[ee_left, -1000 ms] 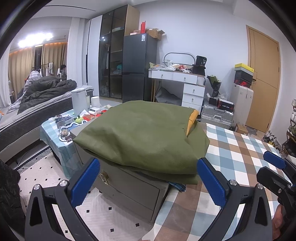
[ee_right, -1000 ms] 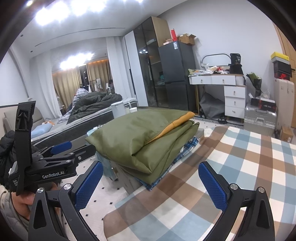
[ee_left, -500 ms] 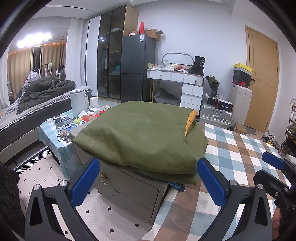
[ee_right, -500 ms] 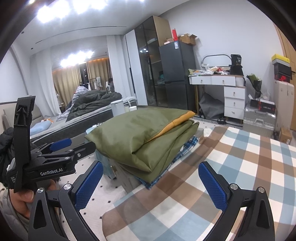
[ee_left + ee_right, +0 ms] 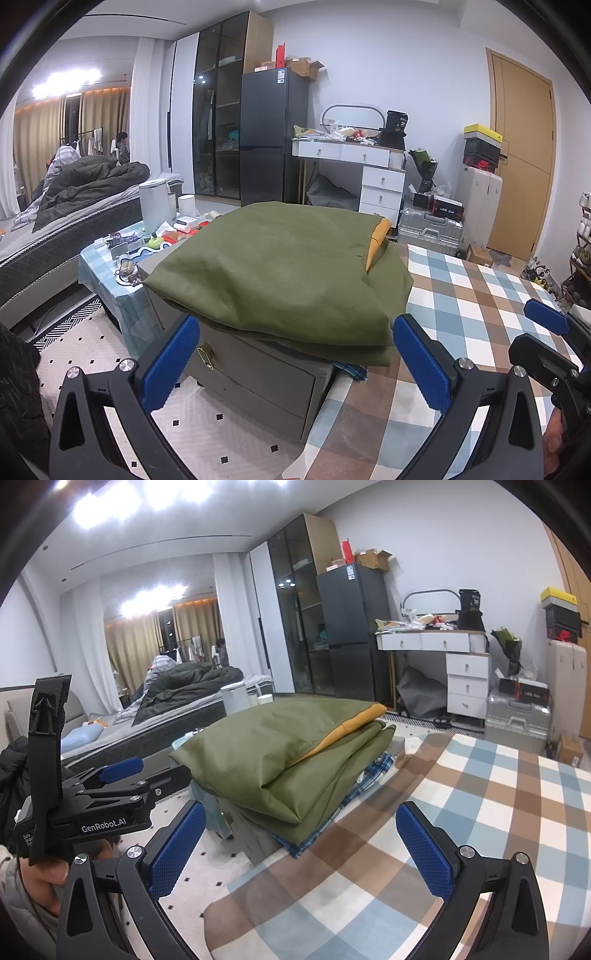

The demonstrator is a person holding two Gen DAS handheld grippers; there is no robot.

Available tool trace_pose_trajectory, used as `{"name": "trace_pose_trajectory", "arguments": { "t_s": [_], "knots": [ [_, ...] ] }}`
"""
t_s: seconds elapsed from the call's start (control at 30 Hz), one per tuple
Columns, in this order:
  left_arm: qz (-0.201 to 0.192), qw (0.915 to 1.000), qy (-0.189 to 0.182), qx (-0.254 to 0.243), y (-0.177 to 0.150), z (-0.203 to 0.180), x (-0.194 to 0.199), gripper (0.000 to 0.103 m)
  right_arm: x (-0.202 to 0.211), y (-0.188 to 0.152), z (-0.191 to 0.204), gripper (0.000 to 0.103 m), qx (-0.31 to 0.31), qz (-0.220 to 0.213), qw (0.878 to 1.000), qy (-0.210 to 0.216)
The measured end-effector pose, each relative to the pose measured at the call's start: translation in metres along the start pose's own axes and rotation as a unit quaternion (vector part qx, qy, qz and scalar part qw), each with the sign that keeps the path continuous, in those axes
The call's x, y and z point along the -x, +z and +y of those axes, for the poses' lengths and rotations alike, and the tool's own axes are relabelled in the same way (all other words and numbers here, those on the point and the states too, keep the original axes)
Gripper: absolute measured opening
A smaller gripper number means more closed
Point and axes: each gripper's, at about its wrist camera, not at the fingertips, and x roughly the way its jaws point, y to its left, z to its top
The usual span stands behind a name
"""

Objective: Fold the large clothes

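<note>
Blue-padded left hand-held gripper (image 5: pixel 295 362) and right hand-held gripper (image 5: pixel 301 843) wide apart, empty

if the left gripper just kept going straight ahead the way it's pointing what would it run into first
Most likely the folded green garment: it fills the view between the open fingers of the left gripper, stacked on the grey drawer unit. Depth is unclear, so a slightly lower path might meet that unit first.

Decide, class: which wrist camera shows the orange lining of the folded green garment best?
The right wrist view: the orange lining runs as a long band along the folded green garment. The left wrist view shows only a short orange sliver at the garment's far right edge.
</note>
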Motion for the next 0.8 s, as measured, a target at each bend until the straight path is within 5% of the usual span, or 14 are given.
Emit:
{"name": "trace_pose_trajectory", "arguments": {
  "t_s": [0.8],
  "knots": [
    [0.0,1.0,-0.005,-0.001,0.0013,-0.0016,-0.0007,0.102,0.0004,0.0004,-0.0014,0.103,0.006,0.005,1.0,0.004]
  ]
}}
